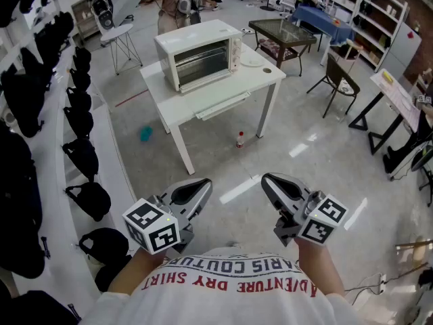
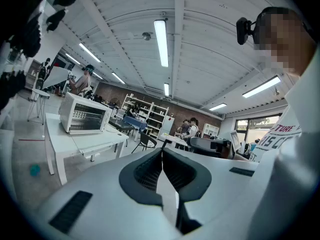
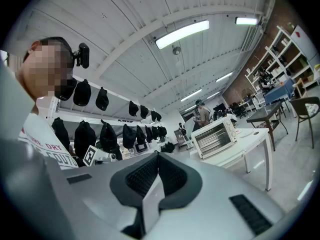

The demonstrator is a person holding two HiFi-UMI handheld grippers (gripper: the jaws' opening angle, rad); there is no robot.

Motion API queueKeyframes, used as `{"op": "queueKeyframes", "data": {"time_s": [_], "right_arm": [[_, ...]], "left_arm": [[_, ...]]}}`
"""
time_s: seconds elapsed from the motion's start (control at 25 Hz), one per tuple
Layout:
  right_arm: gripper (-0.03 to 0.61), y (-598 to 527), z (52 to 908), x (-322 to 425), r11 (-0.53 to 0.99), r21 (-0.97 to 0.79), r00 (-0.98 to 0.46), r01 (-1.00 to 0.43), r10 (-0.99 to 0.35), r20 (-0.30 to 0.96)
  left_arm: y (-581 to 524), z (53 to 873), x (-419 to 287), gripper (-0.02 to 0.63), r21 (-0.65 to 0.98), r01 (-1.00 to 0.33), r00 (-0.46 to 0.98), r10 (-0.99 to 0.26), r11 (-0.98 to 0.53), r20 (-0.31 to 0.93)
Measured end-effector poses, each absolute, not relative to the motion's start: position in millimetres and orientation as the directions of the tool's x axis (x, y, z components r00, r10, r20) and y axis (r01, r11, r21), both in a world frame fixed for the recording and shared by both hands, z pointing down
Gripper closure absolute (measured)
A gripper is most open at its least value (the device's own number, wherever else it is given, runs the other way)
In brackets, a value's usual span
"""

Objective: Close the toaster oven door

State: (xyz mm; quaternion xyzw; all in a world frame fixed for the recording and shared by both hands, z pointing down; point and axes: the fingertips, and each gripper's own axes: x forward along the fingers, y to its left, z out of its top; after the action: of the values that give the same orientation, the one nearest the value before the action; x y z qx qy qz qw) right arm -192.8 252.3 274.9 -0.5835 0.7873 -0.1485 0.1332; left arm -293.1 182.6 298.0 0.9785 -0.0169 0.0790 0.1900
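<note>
The toaster oven point(image 1: 198, 54) on a white table point(image 1: 257, 76), viewed from well apart.
The oven stands at the table's far left end, its glass door point(image 1: 203, 61) upright against the front. The left gripper point(image 1: 201, 188) and right gripper point(image 1: 268, 181) are held low before the person, jaws pressed together, nothing between them.

Large open lab or workshop hall. Grey polished floor point(image 1: 318, 158), ceiling strip lights point(image 2: 161, 41), brick wall point(image 2: 173, 114) far. Metal shelving racks point(image 1: 382, 12) far right, black bags point(image 1: 82, 156) on left wall shelves, toaster oven point(image 1: 199, 56) on white table point(image 1: 264, 76) mid-floor.
</note>
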Motion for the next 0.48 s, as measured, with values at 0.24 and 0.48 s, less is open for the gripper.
{"op": "queueKeyframes", "data": {"time_s": [0.24,0.48], "right_arm": [[0.554,253,272,-184,0.274,-0.376,-0.283,-0.885,-0.959,-0.033],[0.554,253,279,-172,0.259,-0.386,-0.272,-0.885,-0.962,-0.020]], "left_arm": [[184,297,-287,0.584,0.366,-0.068,0.986,-0.007,-0.928,0.166],[183,301,-277,0.584,0.370,-0.076,0.984,-0.010,-0.926,0.176]]}}
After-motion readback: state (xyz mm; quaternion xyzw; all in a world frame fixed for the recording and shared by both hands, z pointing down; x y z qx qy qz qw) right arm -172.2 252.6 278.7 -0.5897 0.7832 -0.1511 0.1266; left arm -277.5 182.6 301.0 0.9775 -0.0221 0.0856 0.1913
